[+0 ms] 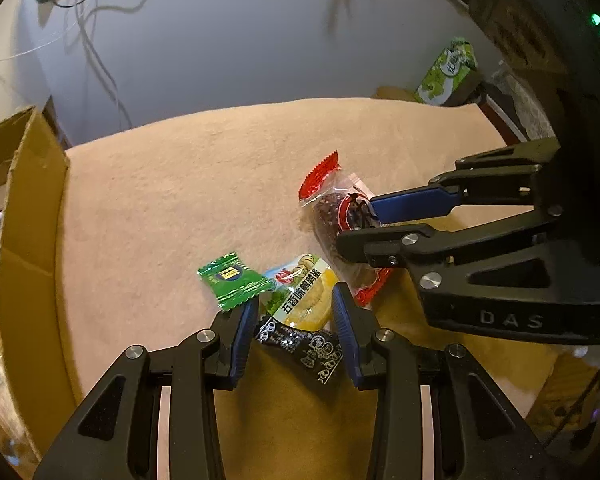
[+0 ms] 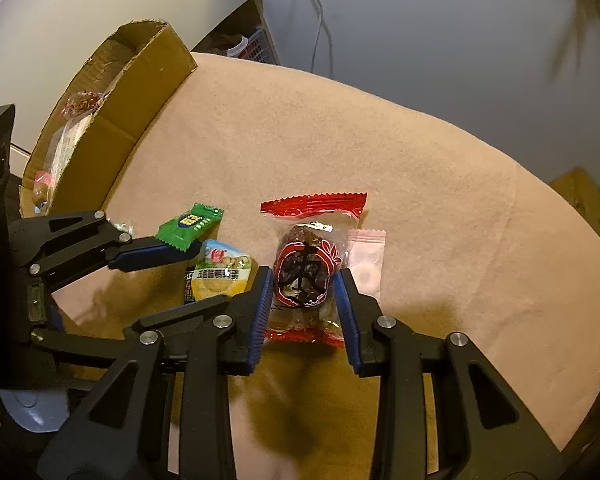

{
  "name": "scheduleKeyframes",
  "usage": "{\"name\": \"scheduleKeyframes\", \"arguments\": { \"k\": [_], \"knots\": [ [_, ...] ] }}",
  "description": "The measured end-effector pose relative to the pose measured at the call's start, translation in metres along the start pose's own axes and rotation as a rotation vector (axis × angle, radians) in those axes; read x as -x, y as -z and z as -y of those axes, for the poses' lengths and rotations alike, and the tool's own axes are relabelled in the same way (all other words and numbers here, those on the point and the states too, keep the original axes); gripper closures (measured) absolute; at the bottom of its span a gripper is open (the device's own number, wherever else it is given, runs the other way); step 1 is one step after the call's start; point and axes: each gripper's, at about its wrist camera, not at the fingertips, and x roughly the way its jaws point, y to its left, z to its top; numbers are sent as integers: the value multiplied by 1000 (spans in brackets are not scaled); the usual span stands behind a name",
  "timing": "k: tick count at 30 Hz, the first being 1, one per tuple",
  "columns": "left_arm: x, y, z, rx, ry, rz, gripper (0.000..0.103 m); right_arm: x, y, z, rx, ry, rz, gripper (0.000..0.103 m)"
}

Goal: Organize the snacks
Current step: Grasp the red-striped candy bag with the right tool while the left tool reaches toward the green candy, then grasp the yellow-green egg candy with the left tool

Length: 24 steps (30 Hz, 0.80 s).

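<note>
On the pink-clothed desk [image 2: 420, 168], 2 grippers work close together over a small cluster of snacks. From the right wrist view, the right gripper [image 2: 302, 308] stands spread, its blue pads flanking the red date packet [image 2: 306, 272], which lies flat between them; whether the pads touch the wrapper cannot be told. A pale pink sachet [image 2: 366, 260] lies just beside that packet at 3 o'clock, partly tucked under its edge.

At 9 o'clock from the date packet sits the yellow egg packet [image 2: 220, 274], with a black packet [image 2: 189, 288] peeping from under it and the green candy [image 2: 189, 226] just beyond at 11 o'clock.

From the left wrist view, the left gripper [image 1: 294, 328] is also parted wide and holds nothing; the yellow egg packet [image 1: 304, 298] and the black packet [image 1: 312, 350] lie between its pads, and the green candy [image 1: 234, 280] rests near its left fingertip at 11 o'clock.

A cardboard box [image 2: 112, 120] stands at the desk's far left edge, with a few wrapped snacks inside. A green carton [image 1: 448, 72] sits well apart beyond the desk at 1 o'clock in the left wrist view.
</note>
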Motion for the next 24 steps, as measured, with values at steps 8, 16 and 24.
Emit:
{"name": "scheduleKeyframes", "arguments": {
  "k": [8, 16, 24],
  "knots": [
    [-5, 3, 4, -41, -5, 12, 69, 4, 6, 5, -21, 11, 8, 72],
    [-1, 5, -6, -9, 16, 12, 76, 17, 14, 14, -65, 3, 49, 72],
    [-2, 4, 1, -35, 3, 5, 96, 23, 16, 20, -80, -2, 63, 72]
  ]
}}
